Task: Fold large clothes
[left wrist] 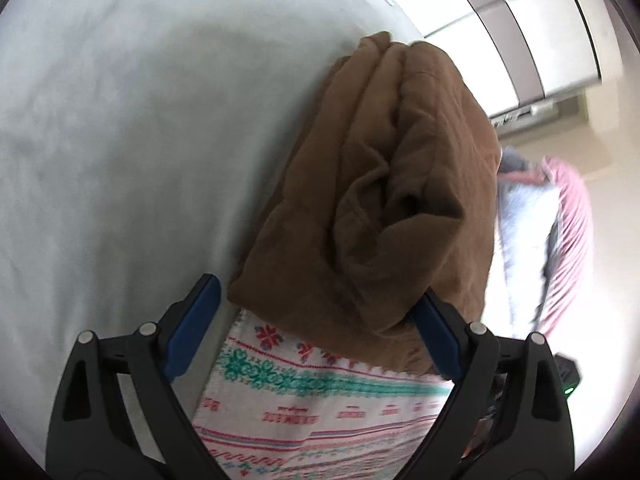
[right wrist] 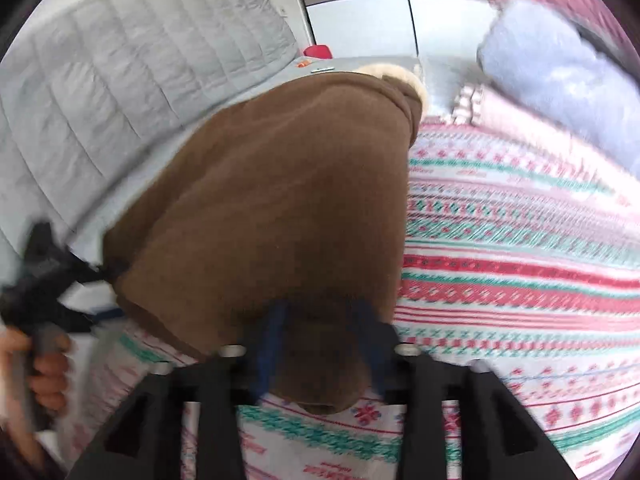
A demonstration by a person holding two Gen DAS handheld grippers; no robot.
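A folded brown fleece garment (left wrist: 384, 184) with a cream fur collar (right wrist: 396, 74) lies on a white blanket with red and green patterns (left wrist: 320, 412), on a pale bed. My left gripper (left wrist: 316, 312) is open, its blue fingers either side of the garment's near corner. My right gripper (right wrist: 324, 336) has its blue fingers pressed around the near fold of the brown garment (right wrist: 280, 208). The left gripper also shows at the left edge of the right wrist view (right wrist: 48, 280), held by a hand.
The pale bed sheet (left wrist: 120, 140) spreads left. A grey quilted duvet (right wrist: 132, 60) lies behind. A pale blue fluffy item (right wrist: 560, 80) and pink striped clothes (left wrist: 572, 240) sit at the right. White wardrobe doors (left wrist: 520, 20) stand beyond. A red object (right wrist: 318, 51) lies far back.
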